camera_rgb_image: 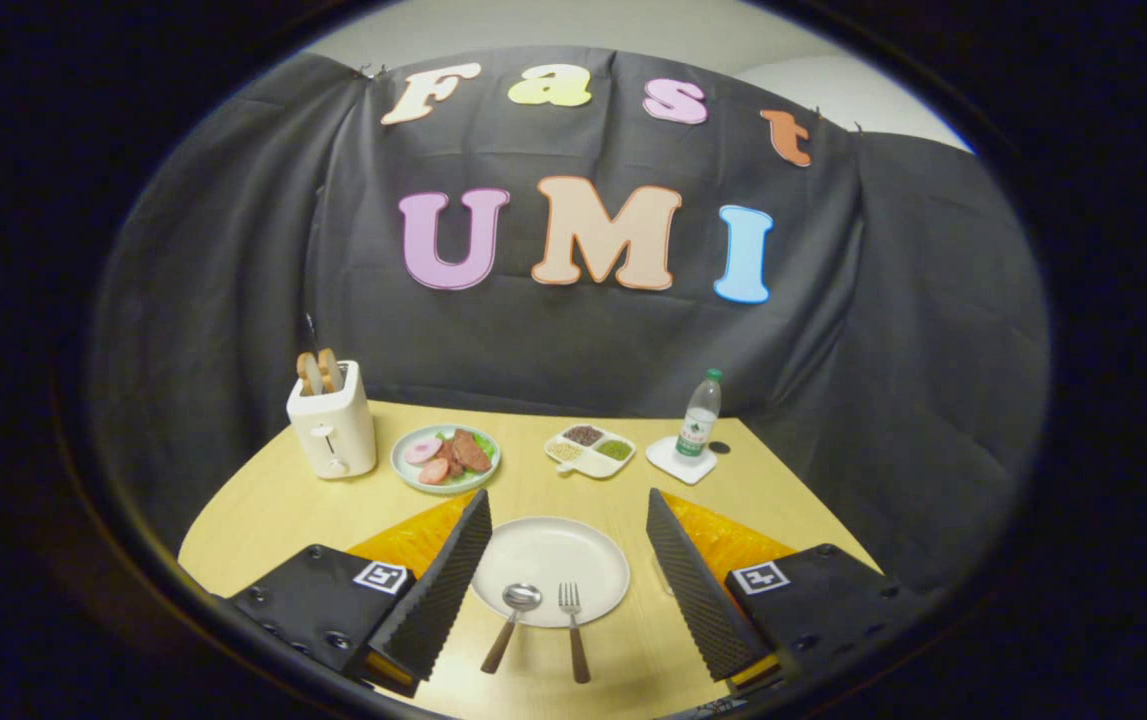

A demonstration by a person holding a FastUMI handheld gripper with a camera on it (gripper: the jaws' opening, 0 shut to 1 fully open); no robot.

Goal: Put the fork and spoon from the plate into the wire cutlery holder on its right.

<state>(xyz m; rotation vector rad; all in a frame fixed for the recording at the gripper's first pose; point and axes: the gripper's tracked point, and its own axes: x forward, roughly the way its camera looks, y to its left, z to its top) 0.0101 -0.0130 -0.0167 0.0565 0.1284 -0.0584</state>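
Plate sits near the desk's front edge, framed between the gripper's wide-spread fingers, which grasp nothing. Spoon and fork lie side by side, heads on the plate's near rim, wooden handles hanging off toward the front edge, likely so a handle can be pinched clear of the plate. The holder can't be made out; the right finger covers that side. Along the back: toaster at the left, food plate, snack tray, bottle on a coaster.
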